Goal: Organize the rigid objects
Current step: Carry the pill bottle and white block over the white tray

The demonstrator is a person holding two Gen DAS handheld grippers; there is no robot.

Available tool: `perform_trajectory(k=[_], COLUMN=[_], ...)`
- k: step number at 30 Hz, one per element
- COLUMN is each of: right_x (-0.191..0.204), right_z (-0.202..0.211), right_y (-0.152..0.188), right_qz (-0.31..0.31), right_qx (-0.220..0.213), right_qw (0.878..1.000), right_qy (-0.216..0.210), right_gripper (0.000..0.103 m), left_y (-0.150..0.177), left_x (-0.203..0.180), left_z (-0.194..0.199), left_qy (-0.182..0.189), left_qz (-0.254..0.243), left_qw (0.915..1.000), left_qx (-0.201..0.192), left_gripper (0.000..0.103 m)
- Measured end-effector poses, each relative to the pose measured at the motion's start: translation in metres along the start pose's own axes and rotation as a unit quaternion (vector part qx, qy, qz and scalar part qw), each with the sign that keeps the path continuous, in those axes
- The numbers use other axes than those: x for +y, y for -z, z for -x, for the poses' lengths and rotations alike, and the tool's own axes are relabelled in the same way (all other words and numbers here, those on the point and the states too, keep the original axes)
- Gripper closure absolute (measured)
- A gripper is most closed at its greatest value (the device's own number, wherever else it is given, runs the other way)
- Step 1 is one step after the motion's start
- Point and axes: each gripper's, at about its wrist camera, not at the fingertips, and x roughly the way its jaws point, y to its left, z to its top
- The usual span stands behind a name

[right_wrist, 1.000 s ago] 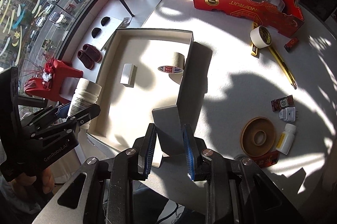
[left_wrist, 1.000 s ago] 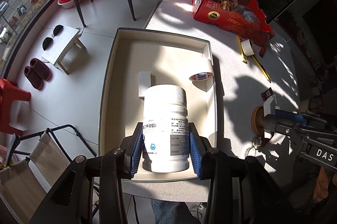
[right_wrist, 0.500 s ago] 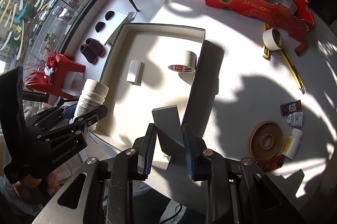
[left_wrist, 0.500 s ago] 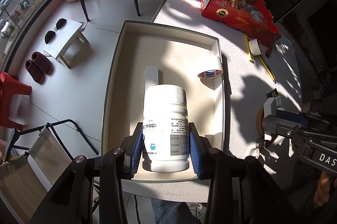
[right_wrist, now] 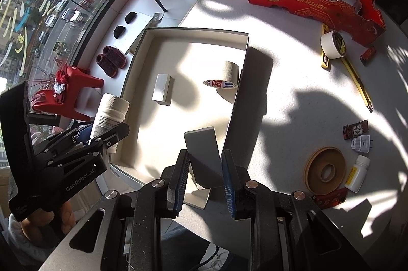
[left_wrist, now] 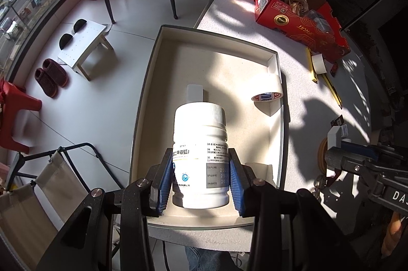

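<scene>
Pinched upright between the blue pads of the left gripper (left_wrist: 201, 178), the white ribbed-cap plastic pill bottle (left_wrist: 200, 156) hangs over the near end of the shallow cream cardboard tray (left_wrist: 150, 82), while the right gripper (right_wrist: 205, 180) clamps a grey flat box (right_wrist: 204, 153) above the tray's near right wall.

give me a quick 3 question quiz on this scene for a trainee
1. True or false: the left gripper holds a white pill bottle above the shallow tray.
2. Multiple choice: what lies inside the tray by its right wall? A) a tape roll B) a pencil C) a plug adapter
3. Short answer: what is between the fingers of the right gripper?

Key
1. True.
2. A, the tape roll; the pencil and plug adapter lie on the table.
3. A grey flat box, gripped at the tray's near right corner.
</scene>
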Motion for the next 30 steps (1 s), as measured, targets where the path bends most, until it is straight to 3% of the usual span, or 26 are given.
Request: perform_trajectory(k=[30], right_x=[0.021], right_z=[-0.077], right_y=[-0.020], right_qz=[-0.015], right_qx=[0.064], right_qw=[0.998], right_qy=[-0.019], right_gripper=[0.076], left_y=[0.002], left_x=[-0.004], left_z=[-0.052], left_qy=[-0.039], left_qz=[-0.038], left_qw=[0.9969], left_qx=[0.057], left_gripper=[0.060])
